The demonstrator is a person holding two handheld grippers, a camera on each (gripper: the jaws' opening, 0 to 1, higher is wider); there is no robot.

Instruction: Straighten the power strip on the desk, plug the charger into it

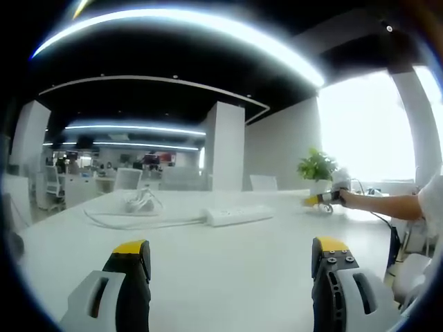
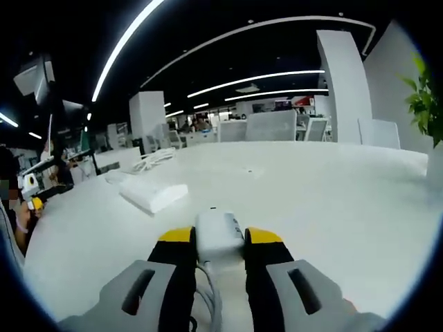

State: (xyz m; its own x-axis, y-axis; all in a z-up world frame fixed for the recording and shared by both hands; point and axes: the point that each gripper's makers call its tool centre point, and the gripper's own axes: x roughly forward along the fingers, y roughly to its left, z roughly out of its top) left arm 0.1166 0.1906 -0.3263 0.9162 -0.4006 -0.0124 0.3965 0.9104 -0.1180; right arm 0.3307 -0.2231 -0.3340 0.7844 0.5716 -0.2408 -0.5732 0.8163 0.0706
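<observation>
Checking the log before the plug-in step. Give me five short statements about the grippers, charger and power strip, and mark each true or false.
1. The right gripper is shut on the charger. True.
2. The left gripper holds the power strip. False: its jaws stand open with nothing between them, short of the strip.
3. The charger is already plugged into the power strip. False: it sits apart from the strip, between the jaws.
4. A potted plant stands on the desk. True.
5. The power strip is black. False: white.

No text or label is legible
</observation>
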